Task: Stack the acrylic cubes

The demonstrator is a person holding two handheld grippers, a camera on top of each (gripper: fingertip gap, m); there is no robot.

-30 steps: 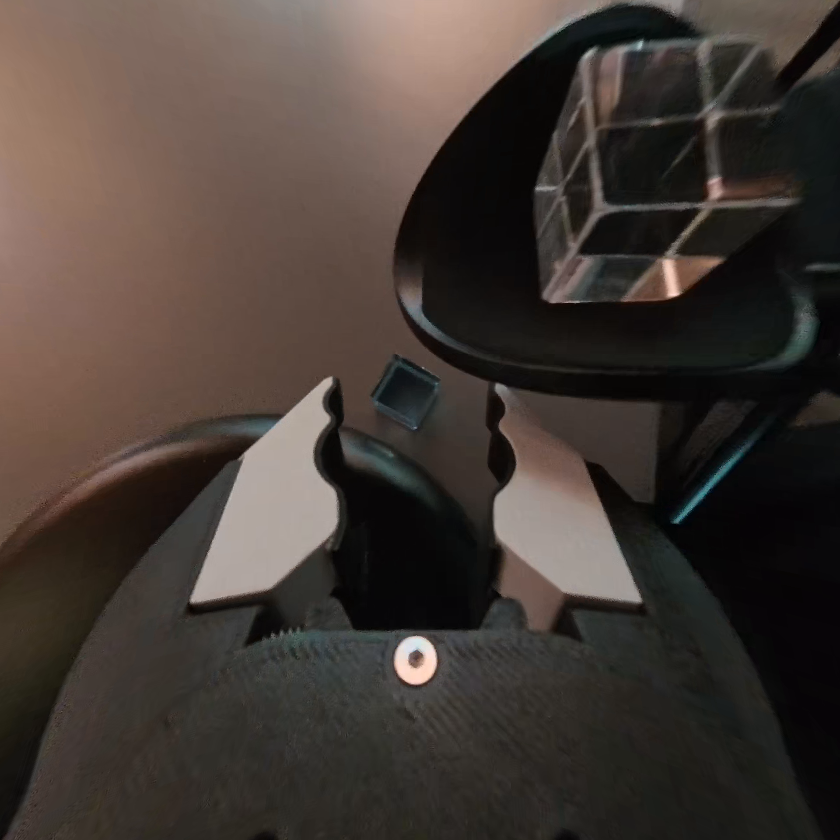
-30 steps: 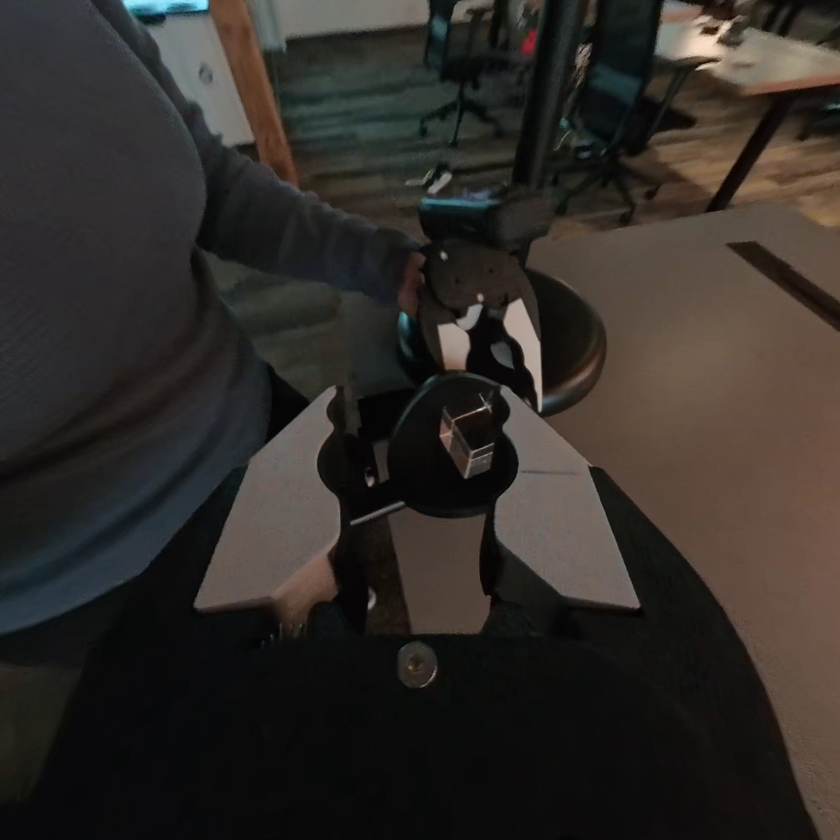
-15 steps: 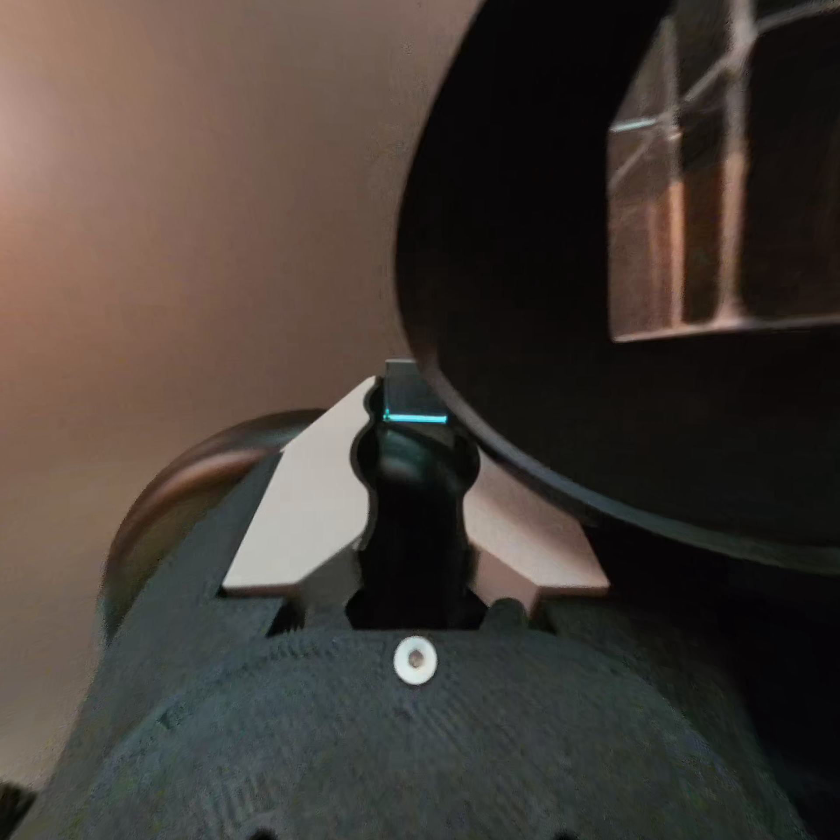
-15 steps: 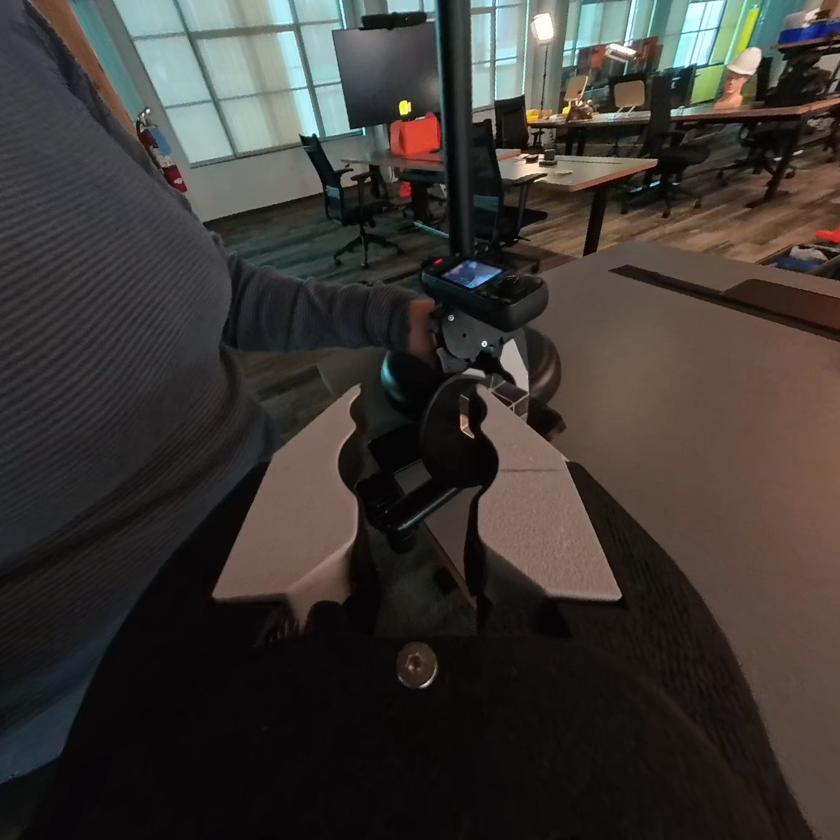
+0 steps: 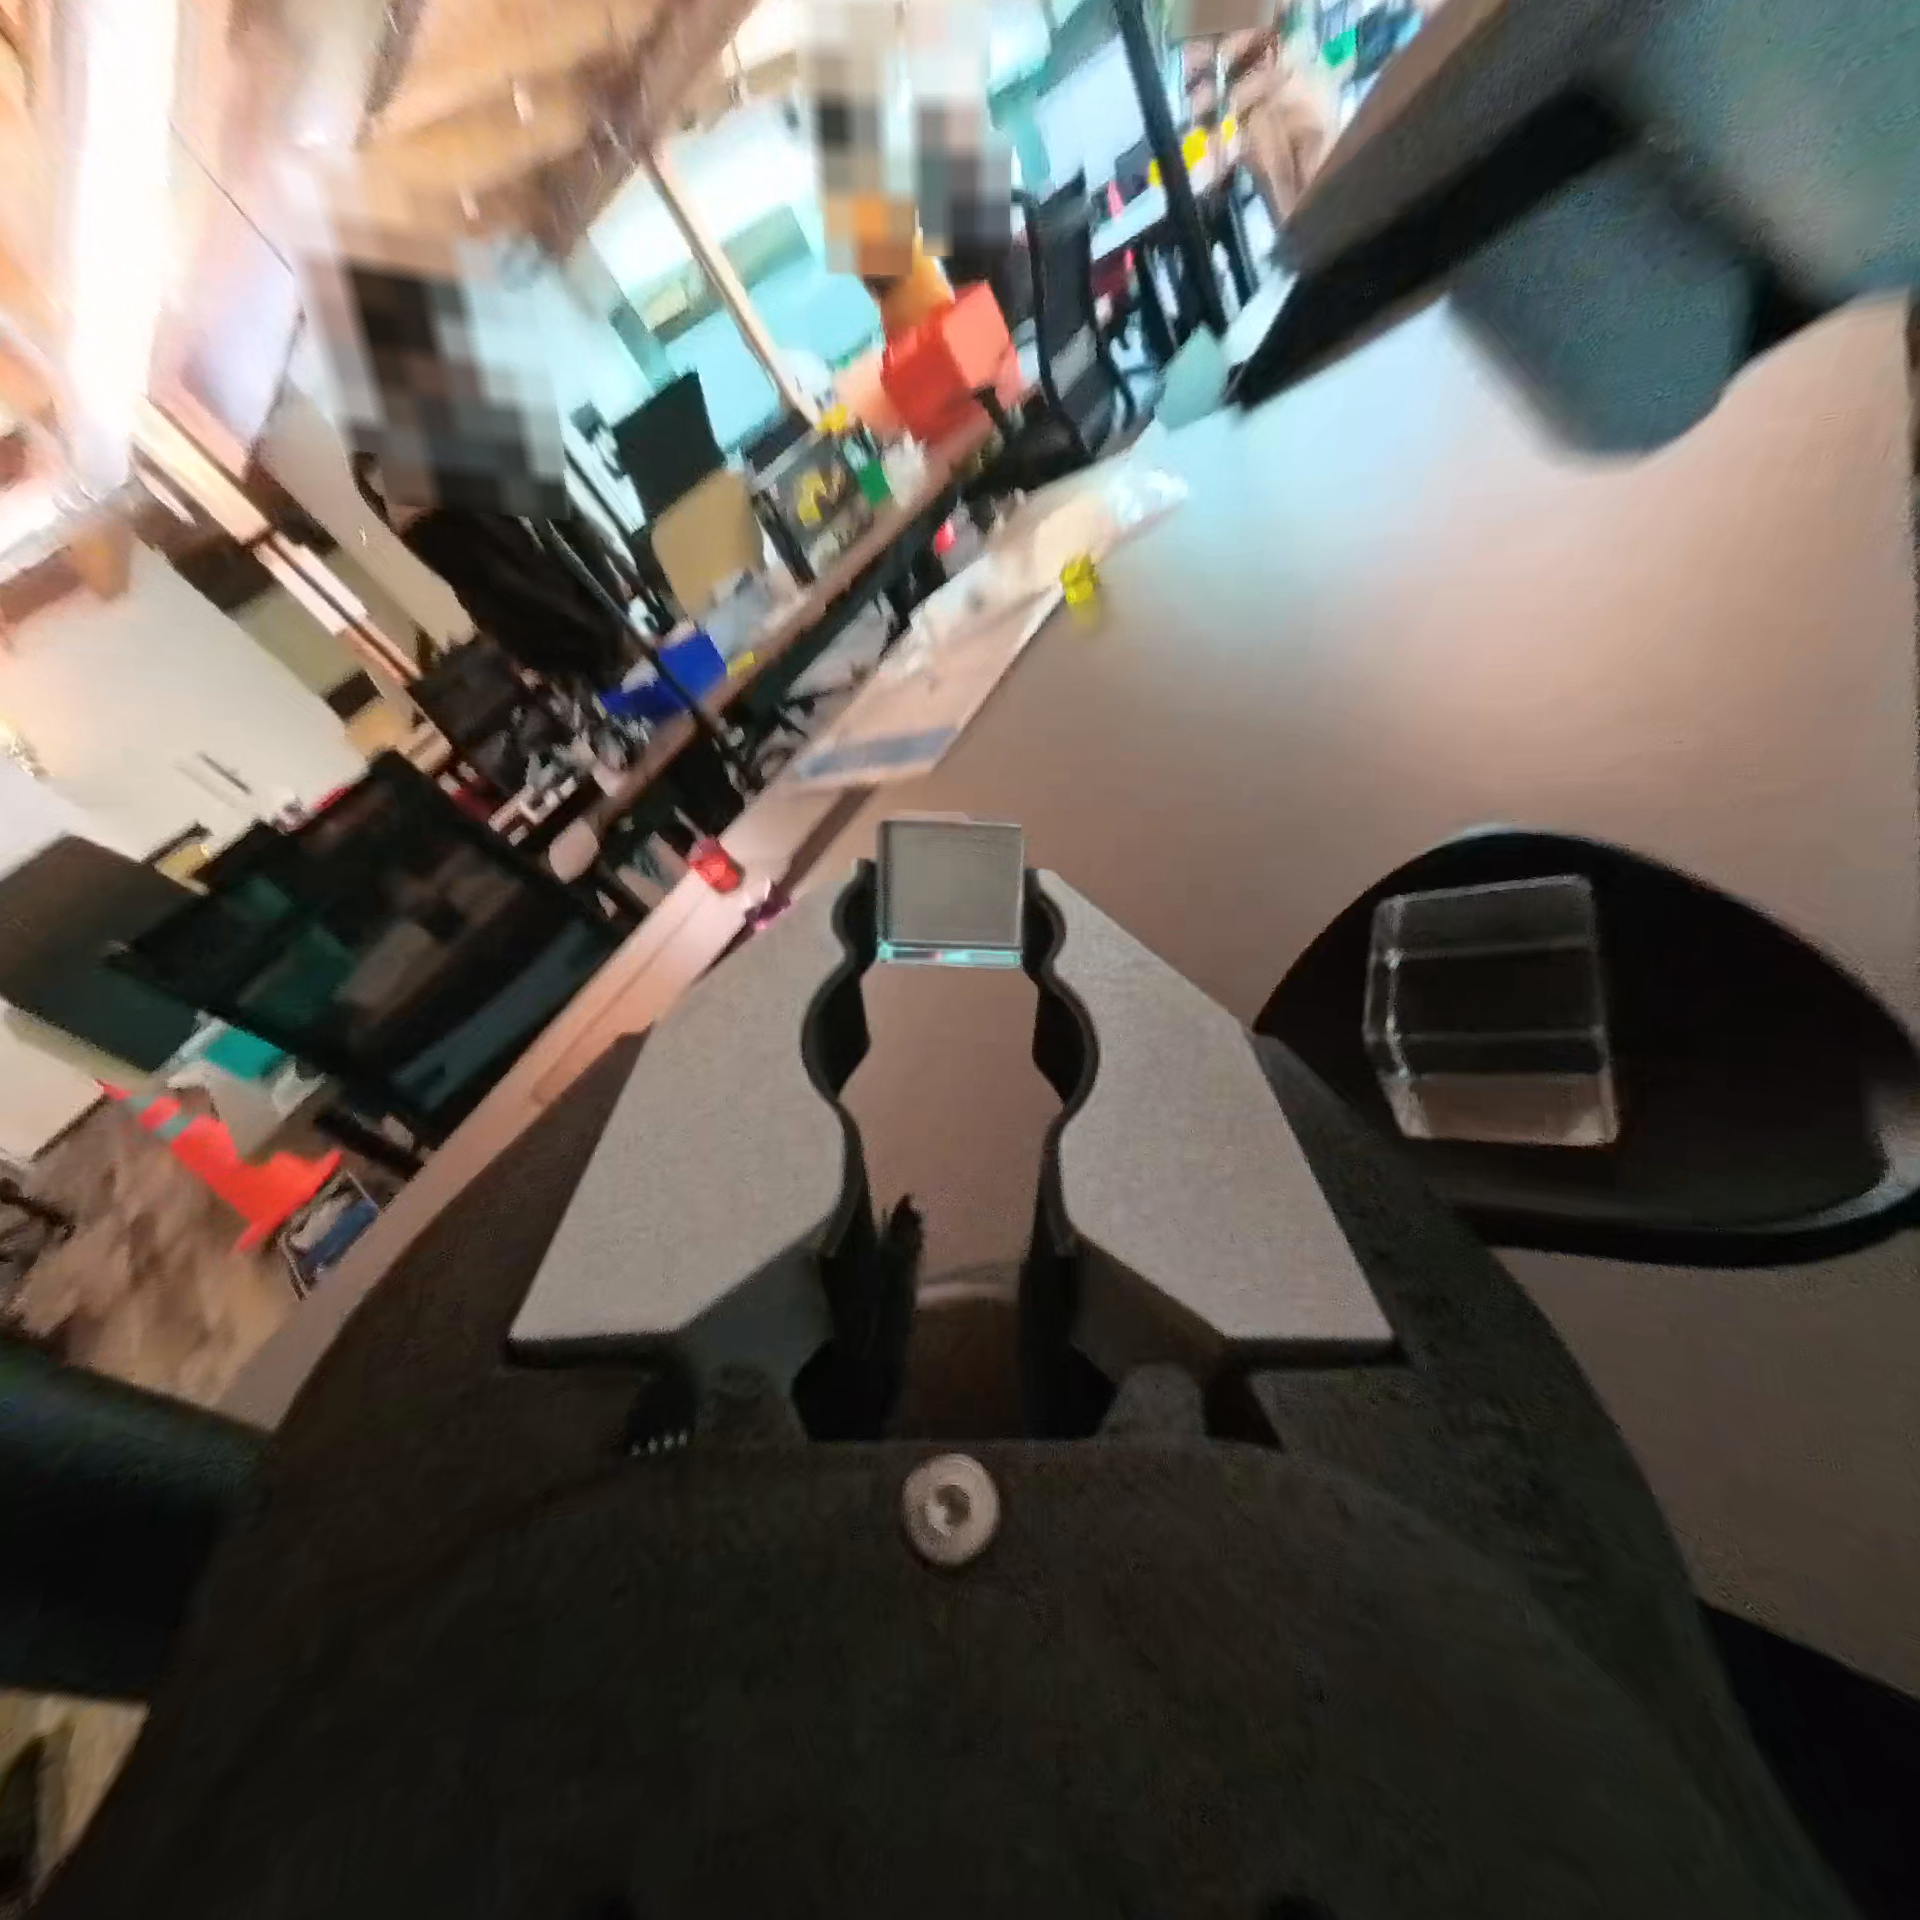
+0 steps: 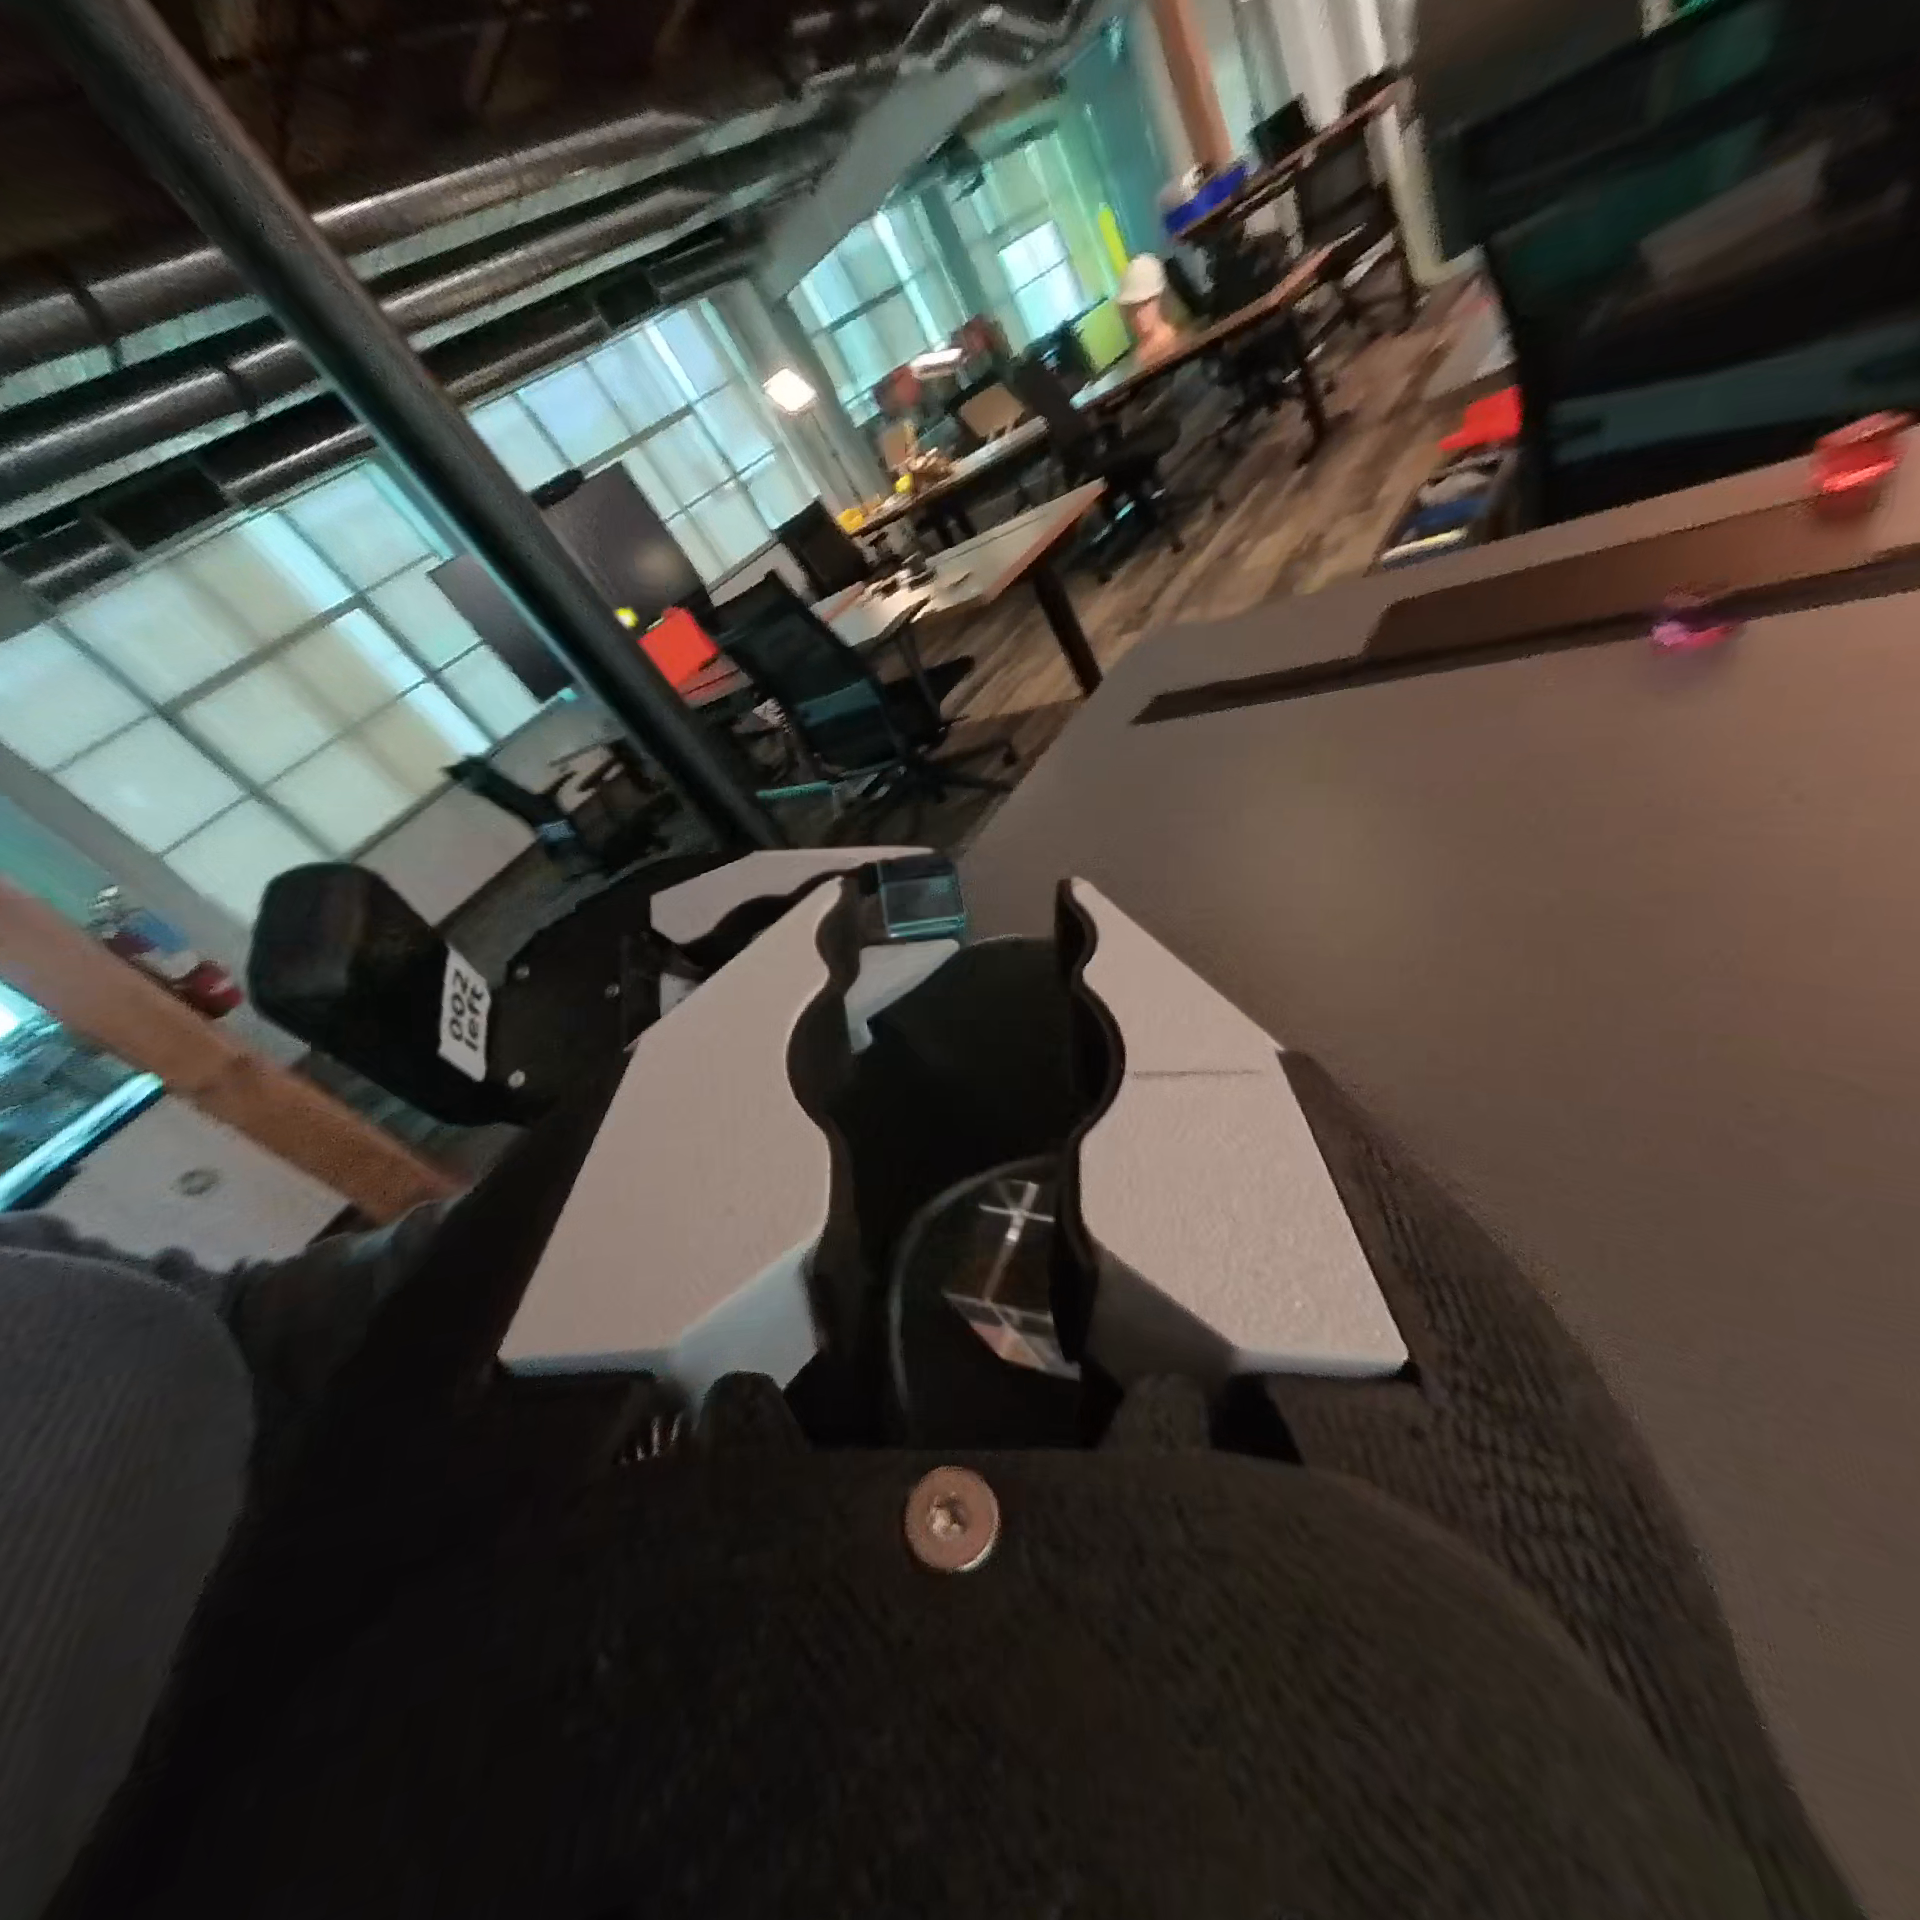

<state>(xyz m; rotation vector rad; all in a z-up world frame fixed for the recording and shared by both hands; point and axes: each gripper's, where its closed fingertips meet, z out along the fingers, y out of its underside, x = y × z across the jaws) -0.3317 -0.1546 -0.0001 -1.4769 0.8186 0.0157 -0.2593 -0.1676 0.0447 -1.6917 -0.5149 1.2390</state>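
At frame centre, the right gripper [image 6: 961, 914] has its jaws around a round black plate [image 6: 935, 1091] bearing a clear glass cube [image 6: 1013, 1294]. Just beyond, the left gripper [image 6: 883, 894] pinches a small clear square tile [image 6: 920, 899] above the brown counter [image 6: 1507, 935].

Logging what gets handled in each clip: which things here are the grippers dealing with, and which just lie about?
In hand: glass square, pinched by left gripper; black disc, clear cube, at right gripper.
Lying about: red object, pink object, on table.
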